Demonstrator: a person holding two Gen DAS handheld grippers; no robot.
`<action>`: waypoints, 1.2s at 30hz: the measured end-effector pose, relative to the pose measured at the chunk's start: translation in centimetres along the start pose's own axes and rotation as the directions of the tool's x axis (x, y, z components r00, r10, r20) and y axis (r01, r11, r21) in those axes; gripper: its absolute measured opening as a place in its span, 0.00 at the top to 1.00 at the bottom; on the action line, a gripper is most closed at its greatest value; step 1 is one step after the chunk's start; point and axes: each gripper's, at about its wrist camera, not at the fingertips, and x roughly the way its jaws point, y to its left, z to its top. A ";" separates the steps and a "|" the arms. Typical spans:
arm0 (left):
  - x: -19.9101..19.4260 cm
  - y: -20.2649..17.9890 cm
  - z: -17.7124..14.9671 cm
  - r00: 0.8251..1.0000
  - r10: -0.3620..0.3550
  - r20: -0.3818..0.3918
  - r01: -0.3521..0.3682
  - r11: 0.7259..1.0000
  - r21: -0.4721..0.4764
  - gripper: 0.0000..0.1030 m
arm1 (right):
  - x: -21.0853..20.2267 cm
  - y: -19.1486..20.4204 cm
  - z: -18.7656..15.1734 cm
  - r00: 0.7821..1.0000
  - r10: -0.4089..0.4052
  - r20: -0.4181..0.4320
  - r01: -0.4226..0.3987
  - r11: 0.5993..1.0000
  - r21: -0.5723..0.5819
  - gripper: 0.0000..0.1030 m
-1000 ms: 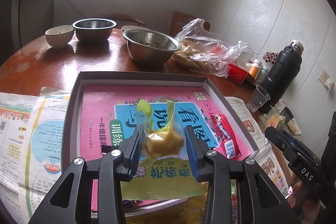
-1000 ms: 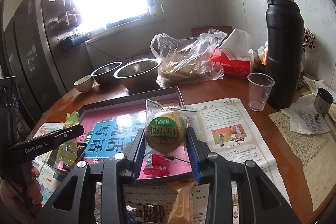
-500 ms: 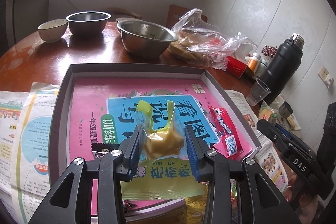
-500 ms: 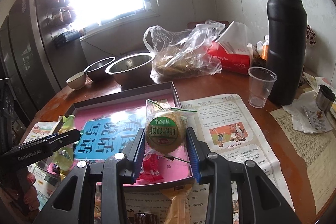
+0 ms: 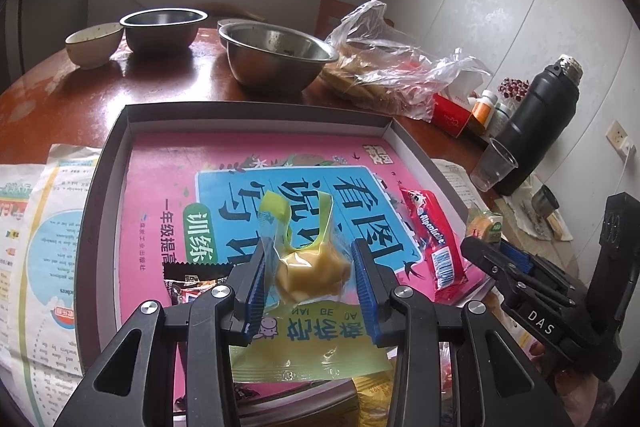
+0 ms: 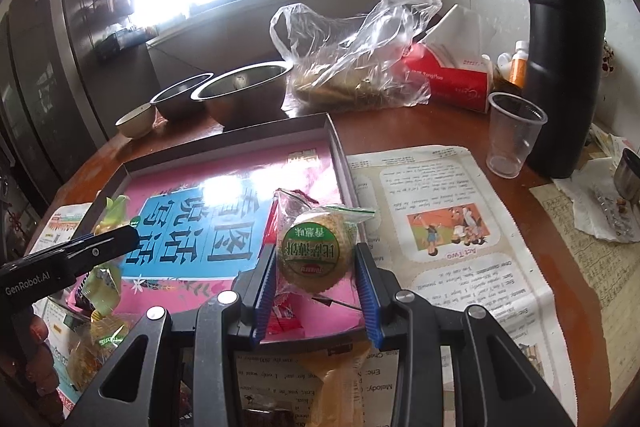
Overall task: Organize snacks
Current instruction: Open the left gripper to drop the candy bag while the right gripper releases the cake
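Observation:
My left gripper (image 5: 308, 271) is shut on a clear packet of yellow snack (image 5: 308, 267), held over the near part of a shallow grey tray (image 5: 256, 113) lined with a pink and blue sheet. A red candy packet (image 5: 434, 239) lies in the tray at its right side, and a dark wrapped snack (image 5: 192, 281) sits at the near left. My right gripper (image 6: 316, 267) is shut on a round biscuit in a clear wrapper with a green label (image 6: 316, 251), held above the tray's (image 6: 338, 147) near right corner. More wrapped snacks (image 6: 100, 331) lie near the left gripper.
Two steel bowls (image 5: 276, 57) and a small ceramic bowl (image 5: 94, 43) stand behind the tray. A plastic bag of food (image 6: 352, 67), a red tissue box (image 6: 448, 75), a clear cup (image 6: 512, 131) and a black flask (image 6: 564, 51) stand at the right. Newspaper (image 6: 440, 227) covers the table.
The right gripper has come down and forward with the biscuit, nearer the tray's right corner. The left gripper keeps the yellow packet over the tray, tilted slightly more downward.

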 end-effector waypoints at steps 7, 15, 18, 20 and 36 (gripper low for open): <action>0.3 0.2 -0.2 1.000 -0.001 -0.009 0.001 1.000 -0.004 0.60 | 0.4 0.6 0.0 1.000 0.027 -0.009 -0.027 1.000 -0.006 0.63; 0.4 0.4 -0.2 1.000 0.002 -0.016 -0.002 1.000 -0.010 0.60 | 1.0 0.6 0.1 0.998 0.048 -0.028 -0.048 0.999 0.015 0.63; 0.5 0.4 -0.2 1.000 0.002 -0.018 -0.003 1.000 -0.011 0.60 | 1.2 0.6 0.2 0.998 0.047 -0.029 -0.047 0.999 0.015 0.63; 0.5 0.4 -0.2 1.000 0.003 -0.017 -0.003 1.000 -0.011 0.61 | 1.2 0.6 0.2 0.998 0.050 -0.030 -0.050 0.999 0.017 0.63; 0.3 0.7 -0.1 1.000 0.002 -0.009 -0.002 1.000 -0.027 0.61 | 1.1 0.5 0.2 0.996 0.084 -0.015 -0.083 0.996 0.034 0.62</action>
